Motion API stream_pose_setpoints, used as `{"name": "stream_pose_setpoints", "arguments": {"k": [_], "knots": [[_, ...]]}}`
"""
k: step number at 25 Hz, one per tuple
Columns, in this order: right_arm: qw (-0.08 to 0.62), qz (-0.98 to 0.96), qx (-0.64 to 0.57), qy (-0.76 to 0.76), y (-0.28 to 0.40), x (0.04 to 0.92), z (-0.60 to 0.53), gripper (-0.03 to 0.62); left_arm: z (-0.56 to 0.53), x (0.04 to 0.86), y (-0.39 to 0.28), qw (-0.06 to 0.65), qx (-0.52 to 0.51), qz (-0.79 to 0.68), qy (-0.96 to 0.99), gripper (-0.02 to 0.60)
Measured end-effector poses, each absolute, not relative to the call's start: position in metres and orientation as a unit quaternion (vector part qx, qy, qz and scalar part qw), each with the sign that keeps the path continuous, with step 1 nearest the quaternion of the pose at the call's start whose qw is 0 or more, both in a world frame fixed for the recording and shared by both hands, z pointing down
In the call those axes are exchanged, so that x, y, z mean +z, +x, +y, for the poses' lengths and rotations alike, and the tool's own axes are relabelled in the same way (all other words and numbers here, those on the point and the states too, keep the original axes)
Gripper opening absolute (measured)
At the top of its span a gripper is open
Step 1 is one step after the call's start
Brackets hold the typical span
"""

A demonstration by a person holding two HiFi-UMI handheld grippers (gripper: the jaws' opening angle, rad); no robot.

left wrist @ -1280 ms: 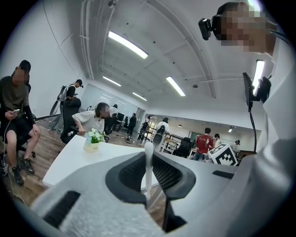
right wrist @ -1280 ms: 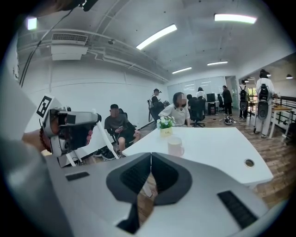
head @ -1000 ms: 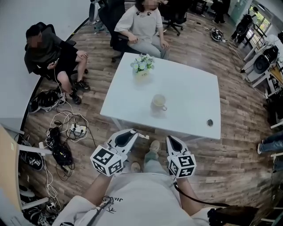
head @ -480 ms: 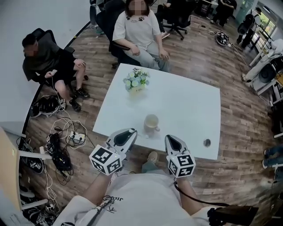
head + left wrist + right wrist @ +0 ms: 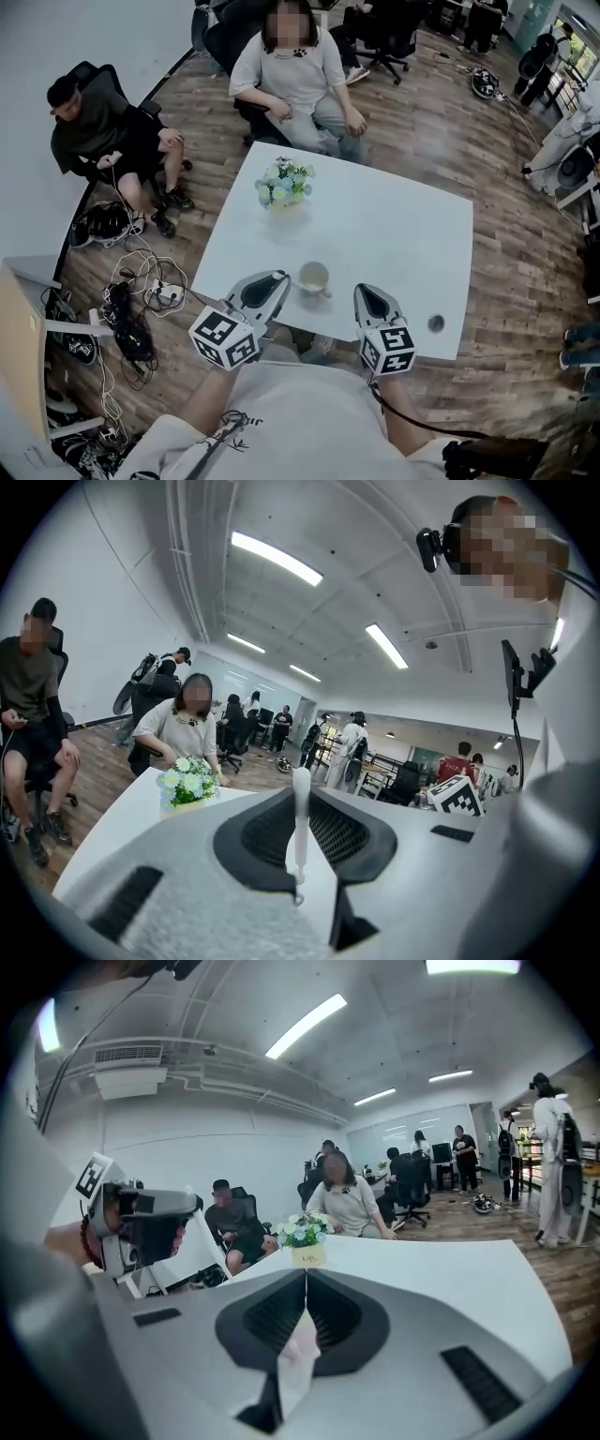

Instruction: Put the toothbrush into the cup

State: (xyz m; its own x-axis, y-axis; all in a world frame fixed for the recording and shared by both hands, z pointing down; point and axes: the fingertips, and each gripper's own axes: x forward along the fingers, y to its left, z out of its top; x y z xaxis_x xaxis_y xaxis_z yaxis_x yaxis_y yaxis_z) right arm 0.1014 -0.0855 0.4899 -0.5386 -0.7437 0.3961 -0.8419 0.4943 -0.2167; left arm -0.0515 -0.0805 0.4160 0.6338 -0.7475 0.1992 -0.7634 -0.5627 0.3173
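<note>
The left gripper (image 5: 265,287) is clamped narrow on a slim white plastic toothbrush (image 5: 300,822), which stands upright between its jaws, rounded end up. The right gripper (image 5: 374,300) has its jaws pressed together with nothing in them. Both hover at the near edge of the square white table (image 5: 403,225). The pale round ceramic cup (image 5: 314,277) sits on the table just beyond them, between the two (mouth up, apparently empty).

I judge this the carrying step: the brush is in hand but not yet over the cup. Next it needs lifting above the rim, tipping one end down and lowering in before release.

Count:
- one toothbrush
- one cup
- two grippers
- one small vase of pale flowers (image 5: 284,184)
- one small dark round object (image 5: 436,323)
- beyond the table, one seated person in a pale top (image 5: 300,75) and one in dark clothes (image 5: 98,131)
</note>
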Motion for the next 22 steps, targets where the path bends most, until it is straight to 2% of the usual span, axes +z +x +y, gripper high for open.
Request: {"name": "stream_pose_setpoints", "arguments": {"k": [12, 22], "knots": [[0.119, -0.839, 0.204, 0.49, 0.1, 0.487, -0.132, 0.02, -0.137, 0.412, -0.062, 0.189, 0.028, -0.407, 0.893, 0.055], [0.127, -0.832, 0.219, 0.493, 0.086, 0.496, -0.149, 0.02, -0.147, 0.438, -0.065, 0.218, 0.047, -0.384, 0.896, 0.055]]}}
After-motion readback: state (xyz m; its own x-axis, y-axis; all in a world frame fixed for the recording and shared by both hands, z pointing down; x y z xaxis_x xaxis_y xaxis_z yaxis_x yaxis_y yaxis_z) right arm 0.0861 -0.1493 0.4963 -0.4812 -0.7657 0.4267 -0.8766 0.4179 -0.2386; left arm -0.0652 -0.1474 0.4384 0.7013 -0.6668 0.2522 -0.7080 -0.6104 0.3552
